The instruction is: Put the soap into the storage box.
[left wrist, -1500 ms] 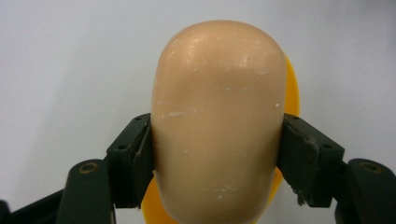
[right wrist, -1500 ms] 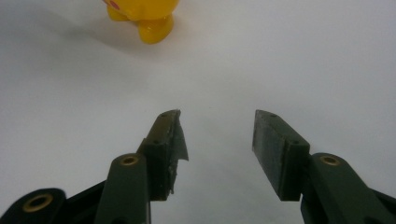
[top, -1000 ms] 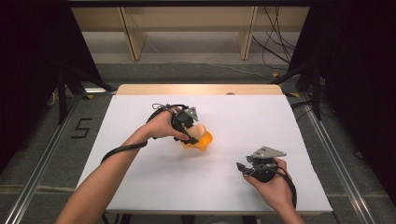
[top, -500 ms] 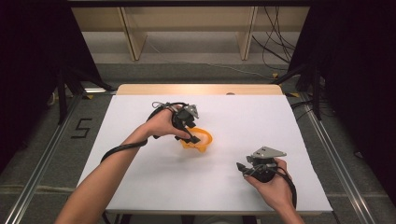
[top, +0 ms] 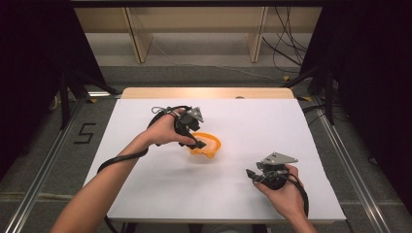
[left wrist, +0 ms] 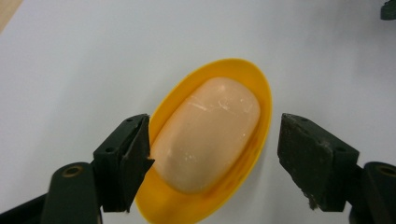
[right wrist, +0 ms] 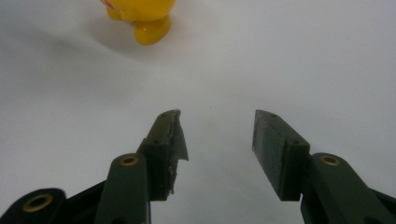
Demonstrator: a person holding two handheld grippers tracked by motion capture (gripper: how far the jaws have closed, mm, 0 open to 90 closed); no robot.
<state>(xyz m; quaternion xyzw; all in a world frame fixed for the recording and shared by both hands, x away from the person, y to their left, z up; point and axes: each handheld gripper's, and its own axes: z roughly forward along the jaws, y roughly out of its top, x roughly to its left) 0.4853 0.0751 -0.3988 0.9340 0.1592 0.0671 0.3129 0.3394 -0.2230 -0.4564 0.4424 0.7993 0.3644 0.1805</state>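
Left gripper (left wrist: pixel 215 149) spread wide above orange dish (left wrist: pixel 259 100) holding pale soap (left wrist: pixel 208 137), mid-table toward far edge; dish's near rim cut off; since earlier, dish tipped level, released; right gripper (right wrist: pixel 217 135) open, empty.

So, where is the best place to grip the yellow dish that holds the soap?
Probably across the yellow dish at its narrow width, coming from above: it is oval, and the open left gripper already straddles its long sides. The soap fills the hollow, so pinch the rim.
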